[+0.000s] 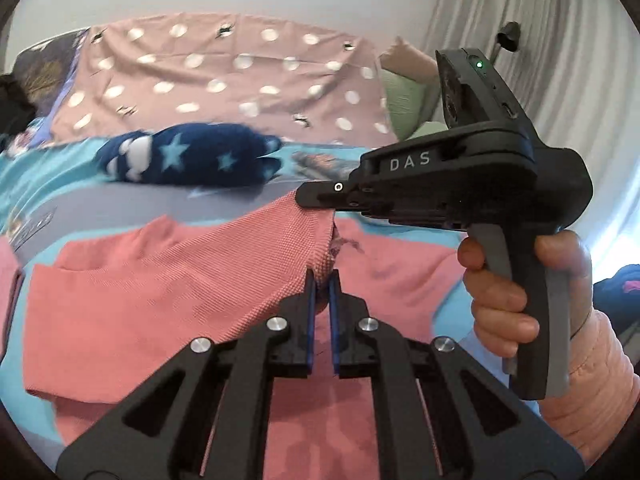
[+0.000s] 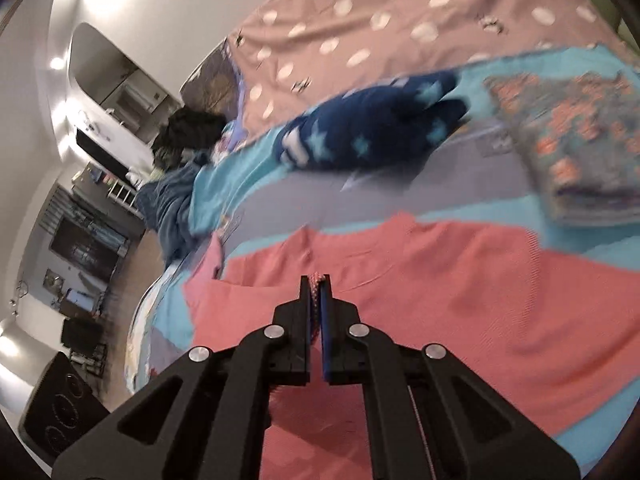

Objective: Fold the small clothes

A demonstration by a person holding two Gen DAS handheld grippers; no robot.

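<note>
A coral pink garment (image 1: pixel 132 304) lies spread on the bed; it also shows in the right wrist view (image 2: pixel 460 296). My left gripper (image 1: pixel 323 280) is shut on a raised fold of this garment. My right gripper (image 2: pixel 319 282) is shut on another edge of it; in the left wrist view its black body (image 1: pixel 460 184) is held by a hand, with its fingertips (image 1: pixel 316 197) pinching the cloth just beyond the left gripper. The cloth is lifted between the two grippers.
A navy star-patterned cloth (image 1: pixel 192 158) lies behind the pink garment, also in the right wrist view (image 2: pixel 372 136). A folded floral garment (image 2: pixel 576 140) sits at the right. A dotted pink blanket (image 1: pixel 224 80) covers the far bed. Dark clothes (image 2: pixel 188 132) pile at the bed's left edge.
</note>
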